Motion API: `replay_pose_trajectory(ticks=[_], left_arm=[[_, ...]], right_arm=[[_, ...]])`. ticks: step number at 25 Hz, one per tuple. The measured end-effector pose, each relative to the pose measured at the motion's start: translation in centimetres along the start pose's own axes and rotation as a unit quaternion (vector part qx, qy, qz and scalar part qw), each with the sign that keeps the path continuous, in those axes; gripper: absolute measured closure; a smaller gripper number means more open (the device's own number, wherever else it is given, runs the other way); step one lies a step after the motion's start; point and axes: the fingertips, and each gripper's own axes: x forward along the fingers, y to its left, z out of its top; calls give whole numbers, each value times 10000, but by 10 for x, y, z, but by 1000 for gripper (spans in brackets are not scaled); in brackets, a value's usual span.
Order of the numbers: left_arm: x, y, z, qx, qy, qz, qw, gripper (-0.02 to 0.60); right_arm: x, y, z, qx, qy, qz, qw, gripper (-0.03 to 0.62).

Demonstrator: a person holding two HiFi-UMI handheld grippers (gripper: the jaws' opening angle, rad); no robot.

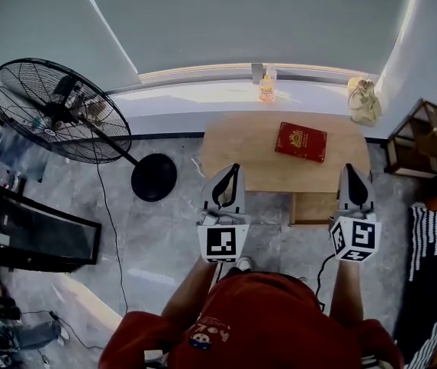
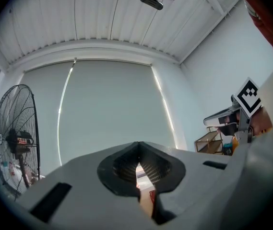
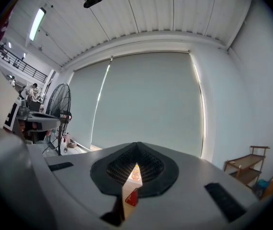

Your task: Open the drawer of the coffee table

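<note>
Item: left claw (image 1: 232, 171); held out level over the grey floor (image 1: 157, 237), tips toward the counter (image 1: 241, 148); in the left gripper view the left claw (image 2: 137, 166) has its jaws drawn together to a thin slit, nothing gripped; only a sliver of wood and red shows through the slit.

Item: right claw (image 1: 353, 169); level, side by side with the left and well apart from it, tips over the counter's near right edge; in the right gripper view the right claw (image 3: 134, 169) is closed likewise, nothing gripped.

Item: counter; low, pale wood, rounded corners, set against the window ledge (image 1: 203, 91).

Item: drawer (image 1: 314, 207); wooden front below the counter's near edge, toward its right end, between the two claws and nearer the right one; neither claw touches it; whether it stands out from the counter cannot be told.

Item: red book (image 1: 301, 141); flat on the counter's right half.

Item: bottle (image 1: 267, 87); upright on the ledge.

Item: standing fan (image 1: 57, 110); on the floor, left of the counter.

Item: wooden rack (image 1: 425, 137); right of the counter.
</note>
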Motion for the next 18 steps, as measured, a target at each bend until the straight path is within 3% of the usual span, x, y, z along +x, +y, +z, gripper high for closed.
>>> replay_pose_trajectory(ticks=[18], left_arm=[[6,3,-9,-55,141,-16,9999,574]], right_arm=[[13,3,-2,-67,83,77,9999,597]])
